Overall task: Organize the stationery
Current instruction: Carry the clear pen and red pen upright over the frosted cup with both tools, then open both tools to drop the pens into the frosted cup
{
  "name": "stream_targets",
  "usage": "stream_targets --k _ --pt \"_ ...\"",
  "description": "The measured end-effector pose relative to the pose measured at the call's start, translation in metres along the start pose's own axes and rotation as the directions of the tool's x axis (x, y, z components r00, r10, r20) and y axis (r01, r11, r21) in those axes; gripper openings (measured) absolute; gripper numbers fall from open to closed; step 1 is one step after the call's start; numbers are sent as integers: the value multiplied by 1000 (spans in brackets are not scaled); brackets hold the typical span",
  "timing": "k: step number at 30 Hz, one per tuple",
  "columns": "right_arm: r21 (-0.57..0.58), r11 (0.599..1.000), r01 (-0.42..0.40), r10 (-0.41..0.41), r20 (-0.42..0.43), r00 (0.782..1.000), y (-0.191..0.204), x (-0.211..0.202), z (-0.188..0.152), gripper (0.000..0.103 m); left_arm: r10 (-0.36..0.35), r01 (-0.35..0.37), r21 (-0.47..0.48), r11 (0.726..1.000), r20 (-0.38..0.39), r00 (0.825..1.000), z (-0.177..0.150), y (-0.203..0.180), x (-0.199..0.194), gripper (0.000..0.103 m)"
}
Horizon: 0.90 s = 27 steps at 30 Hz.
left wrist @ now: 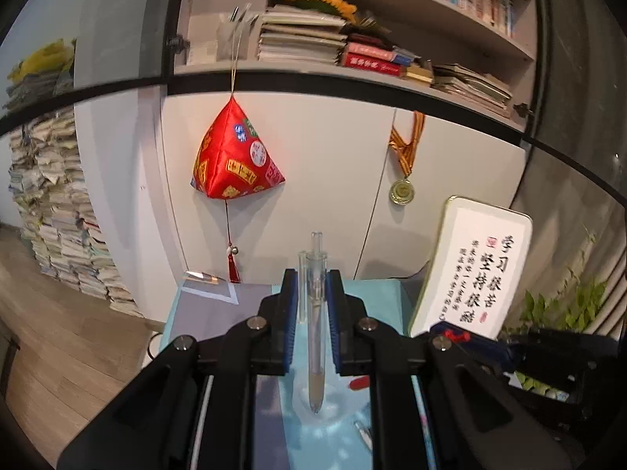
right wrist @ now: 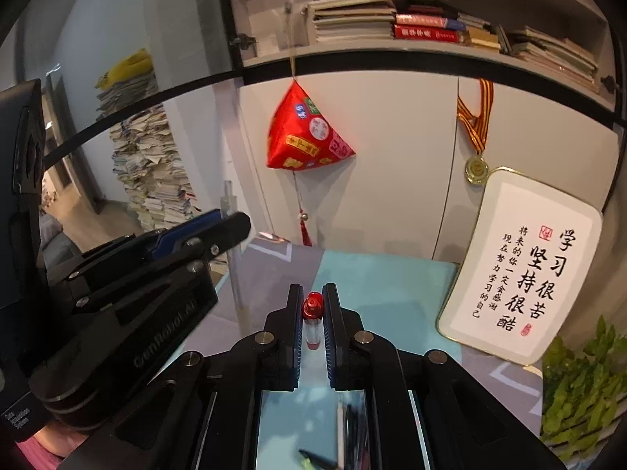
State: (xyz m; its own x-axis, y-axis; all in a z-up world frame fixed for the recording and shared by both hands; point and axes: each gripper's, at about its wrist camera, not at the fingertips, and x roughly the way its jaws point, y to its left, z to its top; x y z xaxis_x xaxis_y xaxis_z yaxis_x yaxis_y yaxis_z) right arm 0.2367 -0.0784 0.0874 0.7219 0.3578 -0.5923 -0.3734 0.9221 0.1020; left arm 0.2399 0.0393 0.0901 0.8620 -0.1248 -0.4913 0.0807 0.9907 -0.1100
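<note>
My left gripper [left wrist: 312, 274] is shut on a clear retractable pen [left wrist: 314, 313] that stands upright between the blue pads, its tip down over a clear cup-like holder [left wrist: 325, 407]. The left gripper also shows at the left of the right wrist view [right wrist: 231, 227], with the clear pen [right wrist: 229, 203] sticking up from it. My right gripper [right wrist: 312, 293] is shut on a red-capped clear pen [right wrist: 312, 313], held upright above the teal mat [right wrist: 384, 286]. Several dark pens [right wrist: 348, 431] lie below the right gripper.
A white tin lid with black calligraphy [right wrist: 525, 270] leans at the right of the desk. A green plant [right wrist: 580, 384] stands at the right. A red fabric ornament [right wrist: 305, 133] and a medal [right wrist: 476, 168] hang on the cabinet behind. Book stacks [right wrist: 149, 172] stand far left.
</note>
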Motion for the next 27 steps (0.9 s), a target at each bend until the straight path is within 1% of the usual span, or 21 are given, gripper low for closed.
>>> stream_targets --k 5,11,15,21,27 --pt "25 1000 -11 12 -33 999 -11 24 -2 11 -20 16 -65 998 -64 998 -10 14 35 13" --pt "54 998 -23 28 -86 996 -22 50 -15 11 -41 30 -109 994 -100 994 -25 22 57 13" --pt "72 997 -37 46 -116 992 -27 64 -24 11 -29 17 -99 995 -120 992 -33 21 66 13" --pt "87 995 -50 63 -152 986 -27 82 -31 11 -20 4 -96 995 -173 985 -49 22 78 13" --pt "109 992 -65 84 -181 980 -29 93 -40 11 -12 -3 -72 997 -201 979 -58 18 81 14"
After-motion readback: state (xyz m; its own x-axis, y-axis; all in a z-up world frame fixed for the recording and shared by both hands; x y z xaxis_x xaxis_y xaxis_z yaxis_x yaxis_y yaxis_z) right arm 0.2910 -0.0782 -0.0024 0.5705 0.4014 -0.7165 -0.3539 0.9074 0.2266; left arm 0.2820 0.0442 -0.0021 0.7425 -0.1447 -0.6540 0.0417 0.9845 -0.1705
